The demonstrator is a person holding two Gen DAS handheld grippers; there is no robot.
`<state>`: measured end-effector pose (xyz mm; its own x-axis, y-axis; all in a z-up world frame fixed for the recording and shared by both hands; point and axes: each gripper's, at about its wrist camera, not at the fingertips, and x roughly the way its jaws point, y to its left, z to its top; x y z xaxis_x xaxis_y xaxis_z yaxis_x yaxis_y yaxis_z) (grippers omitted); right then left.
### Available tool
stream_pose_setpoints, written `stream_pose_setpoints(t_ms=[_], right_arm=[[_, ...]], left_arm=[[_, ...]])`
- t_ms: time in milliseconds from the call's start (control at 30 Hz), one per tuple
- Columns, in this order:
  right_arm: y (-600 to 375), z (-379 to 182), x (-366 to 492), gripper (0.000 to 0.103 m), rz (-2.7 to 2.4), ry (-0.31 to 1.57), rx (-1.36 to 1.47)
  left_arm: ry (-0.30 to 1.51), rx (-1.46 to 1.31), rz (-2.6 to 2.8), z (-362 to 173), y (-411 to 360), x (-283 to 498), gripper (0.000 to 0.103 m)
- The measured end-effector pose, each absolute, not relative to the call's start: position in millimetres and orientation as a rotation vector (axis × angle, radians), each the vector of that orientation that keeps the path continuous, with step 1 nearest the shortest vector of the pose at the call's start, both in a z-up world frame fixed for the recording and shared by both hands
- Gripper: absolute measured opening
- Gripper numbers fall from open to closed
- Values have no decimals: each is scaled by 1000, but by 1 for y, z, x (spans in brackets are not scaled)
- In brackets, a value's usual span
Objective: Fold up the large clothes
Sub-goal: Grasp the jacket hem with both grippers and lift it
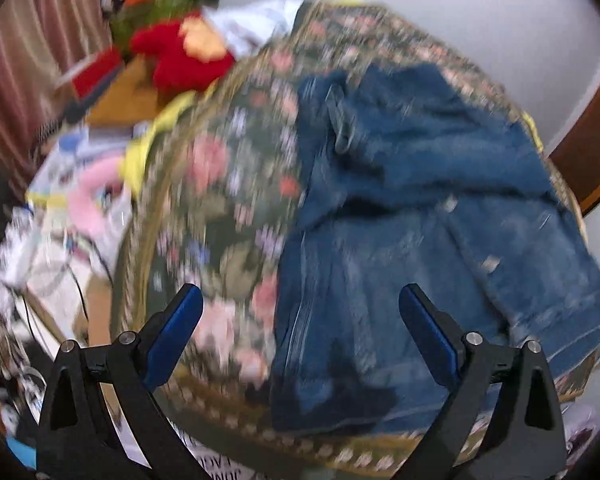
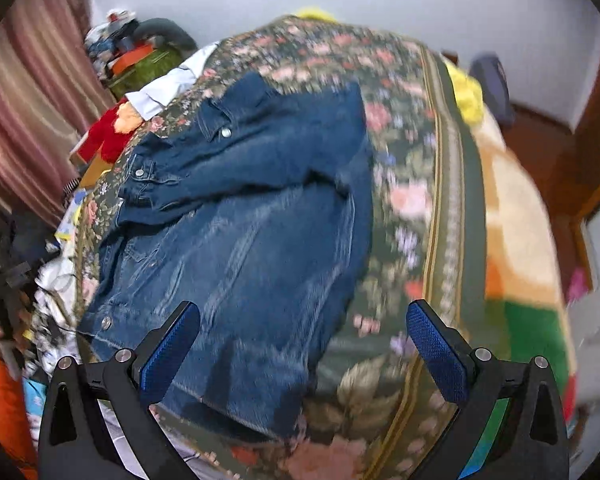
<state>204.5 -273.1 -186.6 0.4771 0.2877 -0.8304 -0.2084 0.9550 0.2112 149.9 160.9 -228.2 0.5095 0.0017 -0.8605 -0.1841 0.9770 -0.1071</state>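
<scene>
A blue denim jacket [image 1: 412,216] lies partly folded on a dark green floral bedspread [image 1: 228,184]. In the right wrist view the jacket [image 2: 252,232] lies back up, with a sleeve and collar folded across its top. My left gripper [image 1: 300,304] is open and empty, held above the jacket's near hem. My right gripper [image 2: 304,320] is open and empty, held above the jacket's lower right edge. Both views are blurred by motion.
Red plush toy [image 1: 184,60] and cluttered items [image 1: 60,216] lie left of the bed. A striped curtain [image 2: 24,112] hangs at far left. An orange, cream and green blanket [image 2: 516,264] lies at the bed's right side. A yellow cloth [image 2: 466,94] lies at the back right.
</scene>
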Motion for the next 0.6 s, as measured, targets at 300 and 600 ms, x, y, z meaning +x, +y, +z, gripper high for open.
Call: stream_pose_setpoints(t_ms=[300, 600], right_arm=[[-274, -214, 187, 97, 355, 1084, 246], [-261, -212, 187, 37, 406, 1058, 254]], left_arm=[[1235, -386, 29, -304, 173, 136, 99], [1207, -505, -62, -313, 156, 124, 60]])
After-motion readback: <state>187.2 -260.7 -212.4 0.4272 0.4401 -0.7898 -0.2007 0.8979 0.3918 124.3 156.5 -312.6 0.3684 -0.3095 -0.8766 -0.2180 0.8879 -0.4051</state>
